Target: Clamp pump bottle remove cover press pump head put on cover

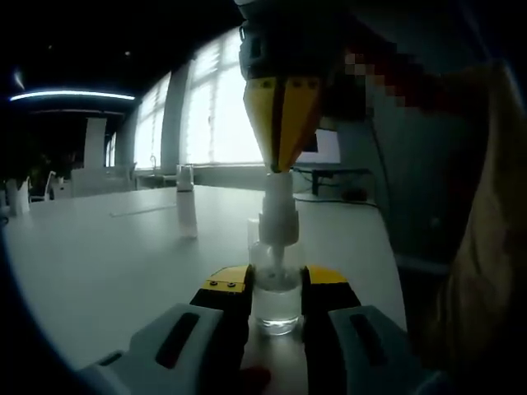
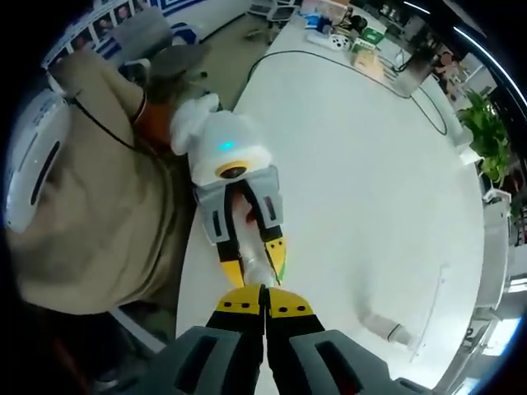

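Observation:
A clear pump bottle (image 1: 277,300) stands on the white table (image 1: 107,263), and my left gripper (image 1: 276,290) is shut on its body. Its white pump head (image 1: 277,210) rises above the jaws. My right gripper (image 1: 282,160) comes down from above, shut, with its yellow tips touching the top of the pump head. In the right gripper view I look down past my shut right gripper (image 2: 263,303) at the left gripper (image 2: 255,265) holding the bottle (image 2: 250,251). The clear cover (image 1: 187,210) stands apart on the table, to the left of the bottle; it also shows as the cover (image 2: 385,327) in the right gripper view.
The table's edge (image 1: 387,247) runs close to the right of the bottle. A person in beige clothing (image 2: 82,206) stands at that edge. A monitor (image 1: 323,148) sits at the far side, and boxes (image 2: 346,33) and a plant (image 2: 486,132) lie beyond.

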Demonstrator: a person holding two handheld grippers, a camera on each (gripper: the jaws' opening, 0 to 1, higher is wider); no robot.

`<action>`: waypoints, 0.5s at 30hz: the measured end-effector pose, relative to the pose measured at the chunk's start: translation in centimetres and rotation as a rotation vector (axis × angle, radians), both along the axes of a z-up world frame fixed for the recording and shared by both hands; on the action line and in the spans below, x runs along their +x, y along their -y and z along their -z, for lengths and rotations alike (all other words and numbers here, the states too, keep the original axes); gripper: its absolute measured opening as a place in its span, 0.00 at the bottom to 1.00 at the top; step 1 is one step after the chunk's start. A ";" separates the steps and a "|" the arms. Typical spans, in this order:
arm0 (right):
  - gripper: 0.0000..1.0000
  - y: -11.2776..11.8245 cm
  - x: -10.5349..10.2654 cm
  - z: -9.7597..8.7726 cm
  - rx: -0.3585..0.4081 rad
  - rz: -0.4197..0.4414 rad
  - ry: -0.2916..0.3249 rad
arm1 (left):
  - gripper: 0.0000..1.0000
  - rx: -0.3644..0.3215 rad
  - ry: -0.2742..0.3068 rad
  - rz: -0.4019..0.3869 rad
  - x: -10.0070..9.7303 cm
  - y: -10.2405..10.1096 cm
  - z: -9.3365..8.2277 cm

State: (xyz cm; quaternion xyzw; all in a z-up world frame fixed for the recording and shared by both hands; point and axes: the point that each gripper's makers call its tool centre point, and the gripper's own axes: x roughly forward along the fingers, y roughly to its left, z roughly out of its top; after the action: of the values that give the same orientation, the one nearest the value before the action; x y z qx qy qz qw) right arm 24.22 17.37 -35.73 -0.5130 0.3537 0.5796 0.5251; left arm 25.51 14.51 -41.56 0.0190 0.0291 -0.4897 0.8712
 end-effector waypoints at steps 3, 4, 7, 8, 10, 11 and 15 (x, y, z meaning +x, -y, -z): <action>0.00 0.0 0.0 0.0 -0.007 -0.002 0.001 | 0.15 -0.001 -0.002 0.000 0.2 -0.2 0.1; 0.00 0.0 0.0 0.0 -0.009 -0.002 0.000 | 0.14 -0.002 -0.004 0.000 0.3 -0.2 0.1; 0.00 0.0 0.0 0.0 -0.014 -0.006 0.001 | 0.14 -0.003 -0.007 0.000 0.5 -0.4 0.2; 0.00 0.1 0.0 0.0 -0.015 -0.004 0.000 | 0.14 -0.003 -0.006 0.000 0.6 -0.4 0.2; 0.00 0.1 -0.1 0.0 -0.015 -0.001 -0.001 | 0.14 -0.001 -0.003 0.000 0.6 -0.5 0.2; 0.00 0.1 -0.1 0.0 -0.015 0.000 -0.001 | 0.14 -0.001 -0.003 0.000 0.6 -0.4 0.2; 0.00 0.2 -0.1 0.0 -0.010 0.003 -0.005 | 0.14 0.000 -0.002 0.001 0.6 -0.4 0.2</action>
State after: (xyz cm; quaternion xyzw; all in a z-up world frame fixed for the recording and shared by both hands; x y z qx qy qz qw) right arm 24.10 17.21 -35.77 -0.5136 0.3589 0.5782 0.5226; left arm 26.07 14.91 -41.78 0.0186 0.0300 -0.4901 0.8710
